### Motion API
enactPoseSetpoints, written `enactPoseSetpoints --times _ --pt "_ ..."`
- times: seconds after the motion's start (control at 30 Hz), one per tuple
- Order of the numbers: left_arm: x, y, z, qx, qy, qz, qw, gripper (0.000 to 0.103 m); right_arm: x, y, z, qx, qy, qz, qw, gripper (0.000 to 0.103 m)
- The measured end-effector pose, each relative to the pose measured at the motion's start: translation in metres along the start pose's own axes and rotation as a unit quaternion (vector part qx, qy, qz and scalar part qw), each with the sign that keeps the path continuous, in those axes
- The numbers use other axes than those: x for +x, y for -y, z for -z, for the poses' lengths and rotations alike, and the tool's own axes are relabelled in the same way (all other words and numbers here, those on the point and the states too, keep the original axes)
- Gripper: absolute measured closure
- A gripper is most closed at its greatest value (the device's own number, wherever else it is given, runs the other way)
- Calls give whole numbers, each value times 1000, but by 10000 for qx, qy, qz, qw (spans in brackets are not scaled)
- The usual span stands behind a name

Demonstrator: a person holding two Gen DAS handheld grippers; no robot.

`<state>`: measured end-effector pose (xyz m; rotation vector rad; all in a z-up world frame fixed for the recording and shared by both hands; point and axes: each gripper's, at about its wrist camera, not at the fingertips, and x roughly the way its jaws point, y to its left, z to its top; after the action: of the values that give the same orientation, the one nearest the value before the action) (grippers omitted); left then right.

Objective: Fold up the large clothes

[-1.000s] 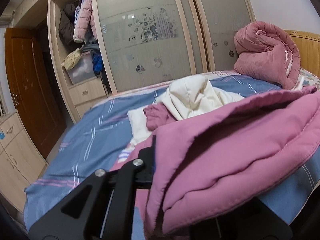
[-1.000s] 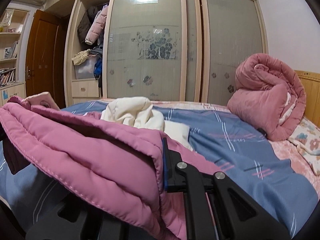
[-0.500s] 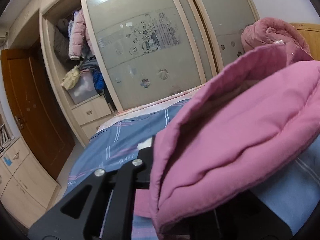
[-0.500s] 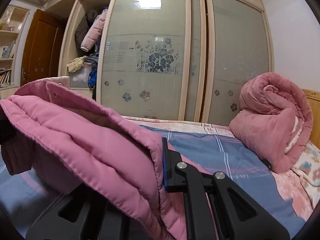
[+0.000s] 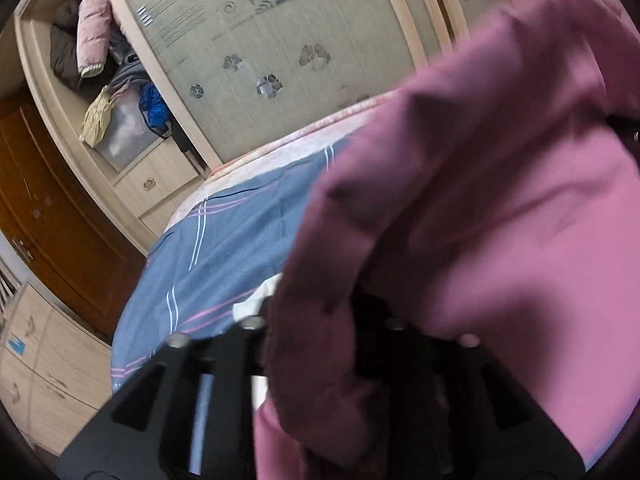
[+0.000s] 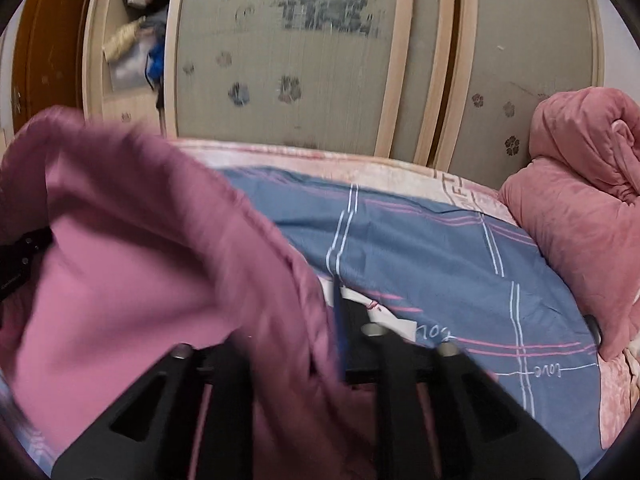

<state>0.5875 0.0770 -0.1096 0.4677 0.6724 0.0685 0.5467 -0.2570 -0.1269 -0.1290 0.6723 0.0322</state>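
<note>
A pink padded garment (image 5: 500, 208) is held above the blue striped bed (image 6: 420, 240), one edge clamped in the left hand-held gripper (image 5: 316, 320) and another in the right hand-held gripper (image 6: 320, 332). The step in hand is judged a fold-over. Next, the lifted edge should be laid flat and released.

A bed (image 6: 420, 240) covered by a blue sheet with pink and white stripes is seen in front of a wardrobe (image 6: 304, 60) with frosted, flower-patterned sliding doors. A rolled pink quilt (image 6: 580, 216) is piled at the bed's right end. Clothes (image 5: 100, 60) are stuffed in the wardrobe's open section, beside a brown wooden door (image 5: 52, 216).
</note>
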Motion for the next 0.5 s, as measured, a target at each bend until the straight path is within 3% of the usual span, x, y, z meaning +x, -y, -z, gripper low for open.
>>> enactPoseSetpoints --times 0.07,0.2,0.27,0.33,0.4,0.43,0.5 --pt "15 5 7 0 -74 83 9999 70 11 -3 6 -32 87 241 9997 39" --pt "29 7 12 -55 -79 142 9999 74 17 13 -5 184 206 511 9983 18" --pt "30 9 11 -63 -57 136 9999 74 -6 33 -21 583 839 1065 9890 2" --pt "31 13 12 -32 -56 116 9999 75 -43 58 -27 1467 1545 1621 9635 1" --pt "32 12 12 -20 -68 114 9999 75 -72 74 -23 2194 1892 1687 9421 1" --pt "31 14 12 -13 -70 113 9999 75 -80 76 -21 2393 1919 1479 9402 1" --pt "31 14 12 -4 -78 117 9999 75 -79 64 -20 2315 1568 706 9575 1"
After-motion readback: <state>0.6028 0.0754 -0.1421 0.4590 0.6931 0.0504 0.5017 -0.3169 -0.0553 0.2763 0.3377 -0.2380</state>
